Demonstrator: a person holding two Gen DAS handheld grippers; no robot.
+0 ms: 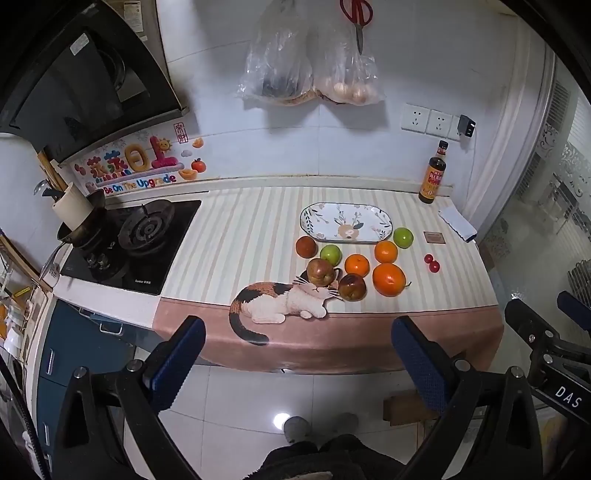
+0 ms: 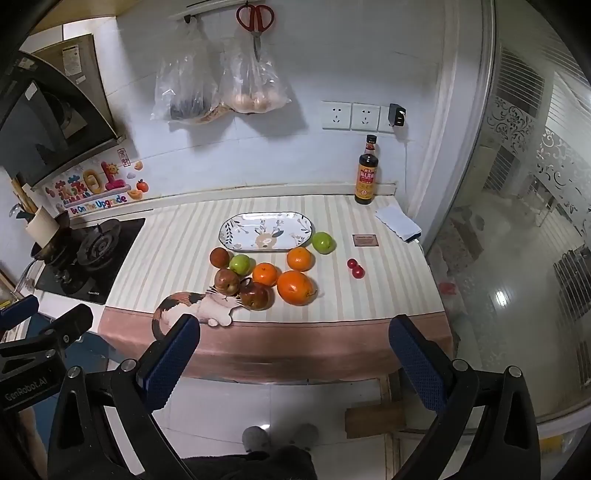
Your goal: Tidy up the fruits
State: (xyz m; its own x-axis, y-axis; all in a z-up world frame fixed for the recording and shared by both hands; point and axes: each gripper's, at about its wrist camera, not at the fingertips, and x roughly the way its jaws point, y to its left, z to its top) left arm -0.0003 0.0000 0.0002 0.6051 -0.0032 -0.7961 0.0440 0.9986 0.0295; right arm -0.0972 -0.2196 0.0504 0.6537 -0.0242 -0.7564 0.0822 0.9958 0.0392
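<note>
An oval patterned plate lies empty on the striped counter mat. In front of it sit loose fruits: a large orange, two smaller oranges, two green apples, several reddish apples and two small red fruits. My left gripper is open and empty, held back from the counter's front edge. My right gripper is also open and empty, off the front edge.
A dark sauce bottle stands at the back right, with a folded cloth and a small card near it. A gas hob with a pot is on the left. Bags and scissors hang on the wall.
</note>
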